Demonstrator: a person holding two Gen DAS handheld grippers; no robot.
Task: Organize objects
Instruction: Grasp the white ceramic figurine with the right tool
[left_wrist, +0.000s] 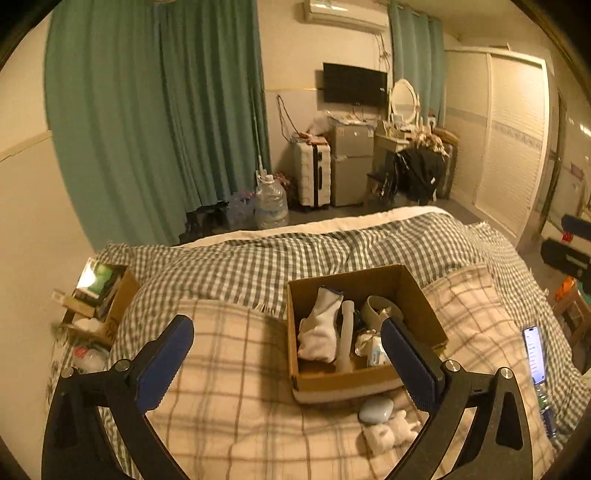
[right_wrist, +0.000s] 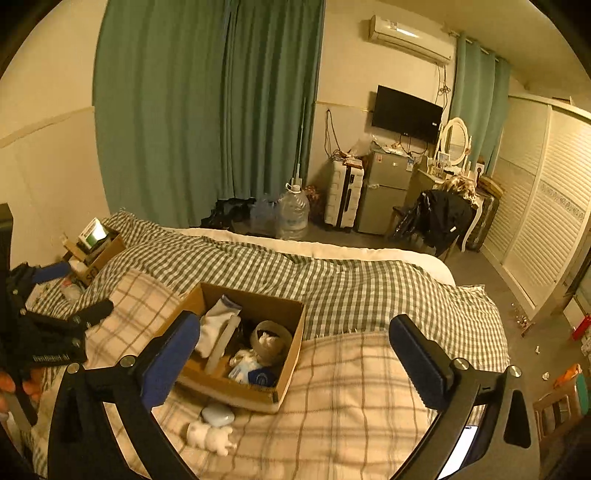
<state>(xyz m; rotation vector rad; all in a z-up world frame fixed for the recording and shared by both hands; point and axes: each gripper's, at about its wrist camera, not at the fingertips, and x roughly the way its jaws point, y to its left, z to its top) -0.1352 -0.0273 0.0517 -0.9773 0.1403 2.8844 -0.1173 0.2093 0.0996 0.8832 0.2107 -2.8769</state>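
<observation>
Hovering wide, empty: left gripper (left_wrist: 288, 363), right gripper (right_wrist: 295, 360); cardboard box (right_wrist: 236, 387) contents jumbled, partly hidden.

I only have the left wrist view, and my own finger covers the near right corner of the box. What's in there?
Observer: A white-and-blue packet lies in that corner of the box, next to the pale ring.
Operator: Is the right gripper carrying anything?
Observer: No. The right gripper is open, with nothing between its fingers.
Operator: Anything loose on the floor that side?
Observer: Small scraps lie on the floor beside the wardrobe.
</observation>
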